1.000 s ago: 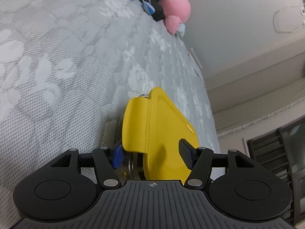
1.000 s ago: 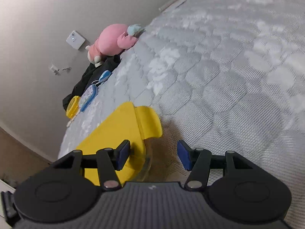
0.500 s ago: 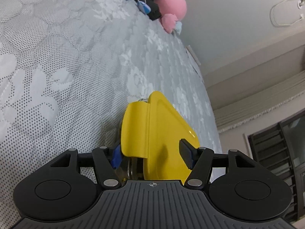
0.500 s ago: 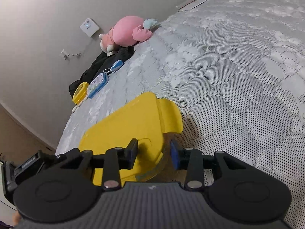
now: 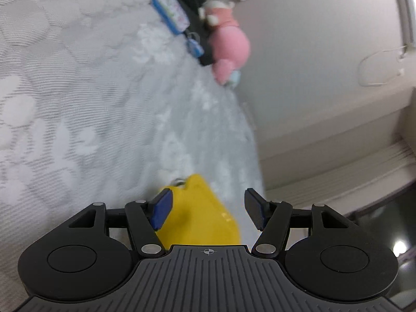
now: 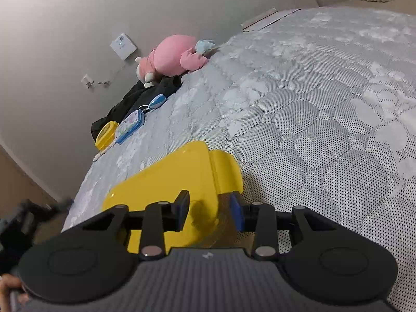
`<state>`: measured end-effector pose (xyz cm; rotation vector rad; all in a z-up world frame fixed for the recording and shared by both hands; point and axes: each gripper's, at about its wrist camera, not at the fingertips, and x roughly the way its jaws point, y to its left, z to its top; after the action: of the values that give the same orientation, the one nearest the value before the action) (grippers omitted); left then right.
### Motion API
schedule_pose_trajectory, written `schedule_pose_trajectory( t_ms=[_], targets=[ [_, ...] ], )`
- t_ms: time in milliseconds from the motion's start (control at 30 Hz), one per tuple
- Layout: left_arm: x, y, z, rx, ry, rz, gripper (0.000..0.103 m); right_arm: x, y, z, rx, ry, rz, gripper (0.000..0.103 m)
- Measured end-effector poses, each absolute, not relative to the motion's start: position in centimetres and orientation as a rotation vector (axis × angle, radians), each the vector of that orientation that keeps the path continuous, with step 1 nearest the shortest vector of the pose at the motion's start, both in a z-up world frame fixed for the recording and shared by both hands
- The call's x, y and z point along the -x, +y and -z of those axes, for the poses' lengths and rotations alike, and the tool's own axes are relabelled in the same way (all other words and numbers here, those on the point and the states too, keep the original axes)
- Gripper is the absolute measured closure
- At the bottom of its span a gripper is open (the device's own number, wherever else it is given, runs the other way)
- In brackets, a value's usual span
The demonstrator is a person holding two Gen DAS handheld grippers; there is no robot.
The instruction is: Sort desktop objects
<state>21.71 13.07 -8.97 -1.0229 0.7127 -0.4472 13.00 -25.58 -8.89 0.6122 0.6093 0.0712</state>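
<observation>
**Yellow lid box between both grippers on the bed**

The left hand-held gripper (image 5: 208,209) is standing fairly wide, at about the same spread as a second ago. Its left pad (image 5: 161,212) is lying against the yellow flap at the box's side, while the right pad is hanging clear of the lid with a gap showing, so nothing is being squeezed. Compared with the earlier left view, the camera is swinging: the box (image 5: 200,213) is sitting lower in the picture and looking smaller, the mattress is blurring, and the pink plush (image 5: 228,49), a blue case (image 5: 170,13) and a small blue key fob (image 5: 195,46) are now showing higher up along the bed's far edge.

The right hand-held gripper (image 6: 209,213) has just been opening again (after narrowing half a second ago). Its jaws are straddling the near corner of the box (image 6: 169,179), where the lid meets the flap; whether the pads are pressing on it I cannot tell.

The box itself is resting on the grey quilted bed (image 6: 325,130), near its edge. Farther off by the wall are lying the plush (image 6: 174,56), dark cloth (image 6: 140,98), the case (image 6: 130,126) and a small yellow box (image 6: 105,135).
</observation>
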Motion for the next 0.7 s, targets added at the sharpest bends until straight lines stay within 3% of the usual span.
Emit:
schedule_pose_trajectory(
  t_ms=[100, 300, 433, 633, 700],
  targets=[
    [-21.5, 12.1, 8.0, 0.950, 0.680, 0.472, 0.039, -13.0, -25.1, 8.8, -0.578, 0.626, -0.058, 0.052],
    [-21.7, 11.8, 7.8, 0.941, 0.697, 0.471, 0.036, -11.6, -24.9, 8.6, -0.545, 0.579, 0.079, 0.053],
    [-21.9, 11.2, 8.2, 0.974, 0.726, 0.543, 0.035, -11.1, -24.0, 8.1, -0.471, 0.516, 0.084, 0.062],
    [-21.5, 11.1, 7.4, 0.927, 0.686, 0.511, 0.035, -11.8, -19.4, 5.7, -0.281, 0.393, -0.065, 0.062],
    [-21.1, 12.4, 6.9, 0.892, 0.635, 0.380, 0.029, -12.8, -16.9, 5.4, -0.222, 0.389, -0.143, 0.062]
  ],
)
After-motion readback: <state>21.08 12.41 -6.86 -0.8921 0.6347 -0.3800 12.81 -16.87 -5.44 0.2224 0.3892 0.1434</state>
